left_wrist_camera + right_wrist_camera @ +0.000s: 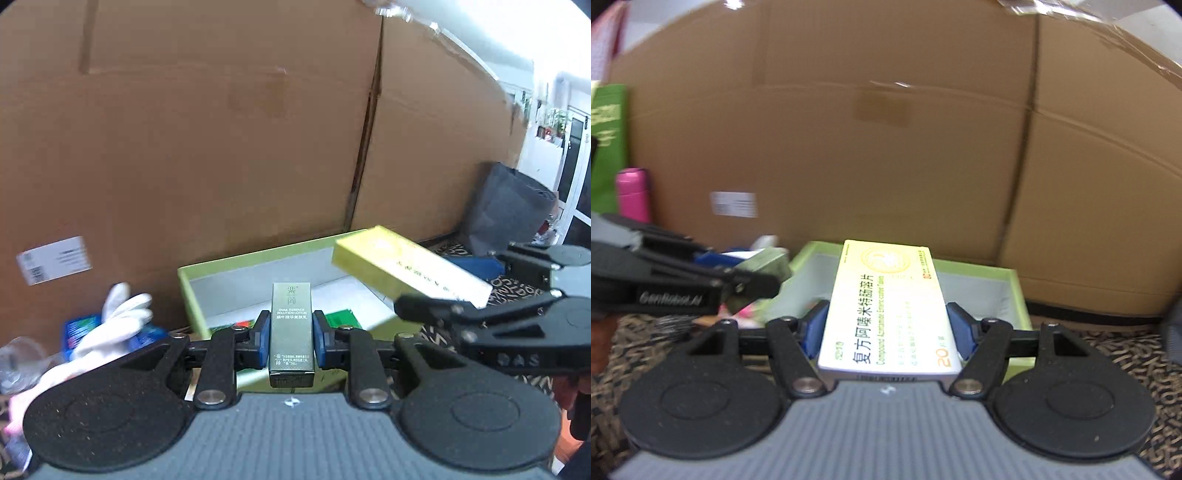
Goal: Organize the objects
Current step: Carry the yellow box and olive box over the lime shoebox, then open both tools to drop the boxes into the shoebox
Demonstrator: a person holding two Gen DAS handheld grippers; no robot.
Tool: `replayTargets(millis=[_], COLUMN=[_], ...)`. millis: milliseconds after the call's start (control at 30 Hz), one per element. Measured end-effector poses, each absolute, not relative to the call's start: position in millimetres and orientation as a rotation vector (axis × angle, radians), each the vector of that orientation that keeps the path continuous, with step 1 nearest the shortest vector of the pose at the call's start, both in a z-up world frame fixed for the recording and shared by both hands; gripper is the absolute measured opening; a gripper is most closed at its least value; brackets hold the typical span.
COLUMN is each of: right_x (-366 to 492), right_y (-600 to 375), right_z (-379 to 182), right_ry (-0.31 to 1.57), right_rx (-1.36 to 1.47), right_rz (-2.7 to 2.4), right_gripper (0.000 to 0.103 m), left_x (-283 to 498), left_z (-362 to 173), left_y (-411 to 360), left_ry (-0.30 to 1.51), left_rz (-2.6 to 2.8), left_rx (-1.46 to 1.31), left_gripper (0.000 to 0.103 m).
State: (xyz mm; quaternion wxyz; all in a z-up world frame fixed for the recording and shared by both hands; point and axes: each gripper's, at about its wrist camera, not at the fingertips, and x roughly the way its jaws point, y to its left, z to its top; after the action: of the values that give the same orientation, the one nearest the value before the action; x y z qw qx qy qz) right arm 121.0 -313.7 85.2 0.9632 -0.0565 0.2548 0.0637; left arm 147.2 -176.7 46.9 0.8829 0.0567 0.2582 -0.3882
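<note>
My left gripper [291, 338] is shut on a slim grey-green lotion box [291, 332], held just in front of the near rim of an open light-green tray box [192, 291]. My right gripper [886, 328] is shut on a flat yellow medicine box [886, 306], held above the same tray [1015, 291]. In the left wrist view the yellow box [399, 266] hangs over the tray's right side. In the right wrist view the lotion box [764, 267] shows at the left. Green and red packets [341, 318] lie inside the tray.
A large cardboard box [221, 147] stands as a wall right behind the tray. A white glove [118, 325] and a blue packet [79, 332] lie at the left. A pink bottle [633, 194] and green bag [607, 147] are far left. A grey bag [506, 210] stands at the right. The surface has a patterned cloth [1108, 354].
</note>
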Motion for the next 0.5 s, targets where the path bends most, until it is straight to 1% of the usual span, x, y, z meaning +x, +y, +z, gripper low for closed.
replayTargets(millis=[200, 500], right_x=[192.9, 249.9], right_y=[-338.4, -346.1], right_z=[65.0, 20.9], right_ry=[0.604, 0.721], right_rx=[-0.107, -0.175], right_rz=[0.016, 0.001], right_gripper=[0.067, 0.067], left_x=[194.3, 230.1], left_z=[21.4, -9.2], left_y=[-230.4, -258.2], left_ry=[0.612, 0.654], left_rz=[-0.758, -0.726], left_rx=[0.173, 0.215], left_gripper=[0.024, 0.024])
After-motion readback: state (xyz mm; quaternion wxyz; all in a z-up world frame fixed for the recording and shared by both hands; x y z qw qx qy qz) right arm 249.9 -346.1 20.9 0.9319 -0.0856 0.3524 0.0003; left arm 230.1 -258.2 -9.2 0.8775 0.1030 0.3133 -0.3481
